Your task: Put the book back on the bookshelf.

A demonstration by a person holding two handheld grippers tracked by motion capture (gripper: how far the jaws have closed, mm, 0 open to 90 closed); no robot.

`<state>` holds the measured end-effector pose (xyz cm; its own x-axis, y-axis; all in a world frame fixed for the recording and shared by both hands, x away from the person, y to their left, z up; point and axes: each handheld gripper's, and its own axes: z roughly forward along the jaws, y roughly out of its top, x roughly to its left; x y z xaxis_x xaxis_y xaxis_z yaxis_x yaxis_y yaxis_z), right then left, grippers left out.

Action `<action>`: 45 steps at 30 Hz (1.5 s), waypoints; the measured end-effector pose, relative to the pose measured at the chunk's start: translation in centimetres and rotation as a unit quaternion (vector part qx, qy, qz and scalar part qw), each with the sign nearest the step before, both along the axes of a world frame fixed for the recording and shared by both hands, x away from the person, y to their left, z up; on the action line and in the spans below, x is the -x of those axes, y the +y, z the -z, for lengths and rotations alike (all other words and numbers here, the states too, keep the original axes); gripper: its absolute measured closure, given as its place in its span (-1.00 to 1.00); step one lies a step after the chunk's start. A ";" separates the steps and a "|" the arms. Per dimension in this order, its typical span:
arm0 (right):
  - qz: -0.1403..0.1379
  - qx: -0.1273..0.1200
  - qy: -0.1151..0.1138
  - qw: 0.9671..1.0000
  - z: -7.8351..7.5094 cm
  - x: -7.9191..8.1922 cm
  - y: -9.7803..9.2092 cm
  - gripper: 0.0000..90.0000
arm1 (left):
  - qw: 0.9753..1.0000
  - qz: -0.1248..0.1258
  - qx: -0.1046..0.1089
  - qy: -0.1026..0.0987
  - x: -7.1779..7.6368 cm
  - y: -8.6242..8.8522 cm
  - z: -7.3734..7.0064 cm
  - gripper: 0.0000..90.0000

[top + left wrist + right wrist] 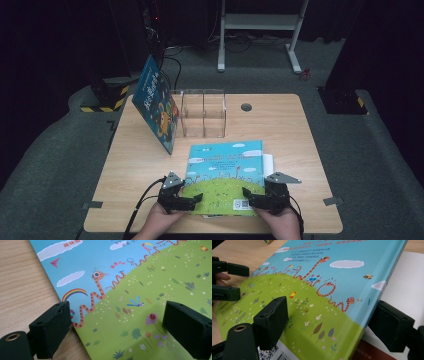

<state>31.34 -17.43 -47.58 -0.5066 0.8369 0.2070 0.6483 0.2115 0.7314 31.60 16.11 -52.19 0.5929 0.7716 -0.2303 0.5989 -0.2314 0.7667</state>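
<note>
A picture book (225,172) with a blue sky and green hill cover lies flat at the table's front centre. My left gripper (194,201) is at the book's near left corner, open. In the left gripper view its jaws (115,325) straddle the left edge of the book (140,290), one over wood and one over the cover. My right gripper (247,198) is open at the near right corner. In the right gripper view its jaws (329,320) straddle the right edge of the book (312,285). Nothing is clamped.
A white book (407,285) and a red one (372,350) lie under the picture book. A blue book (157,105) leans upright against a clear acrylic holder (202,114) at the back left. A grommet hole (246,106) sits near the far edge.
</note>
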 end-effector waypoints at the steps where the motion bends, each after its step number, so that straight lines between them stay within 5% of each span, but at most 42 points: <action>1: -0.001 0.000 0.001 1.000 0.0 0.0 0.0 -0.57 | 1.000 0.000 0.000 0.000 0.0 0.0 0.0 -0.82; 13: 0.016 0.001 0.011 1.000 -0.6 0.4 -0.3 -0.37 | 1.000 -0.002 0.001 -0.002 0.0 0.0 0.1 -0.82; 29: 0.020 0.005 -0.012 1.000 -1.1 1.0 -0.7 -0.17 | 1.000 -0.006 0.005 0.001 -0.1 0.0 0.1 -0.83; 36: 0.015 0.006 -0.026 1.000 -1.2 1.4 -0.7 -0.16 | 0.999 -0.009 0.018 0.033 -0.7 0.3 0.3 -0.94; 45: 0.011 0.008 -0.047 0.999 -1.5 1.7 -0.6 -0.16 | 0.999 -0.009 0.026 0.038 -0.8 0.5 0.4 -0.96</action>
<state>29.63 -17.99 -46.12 -0.5049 0.8508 0.1456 0.5821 0.2110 0.7853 32.40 16.56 -52.56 0.5584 0.7676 -0.3145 0.6595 -0.1808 0.7297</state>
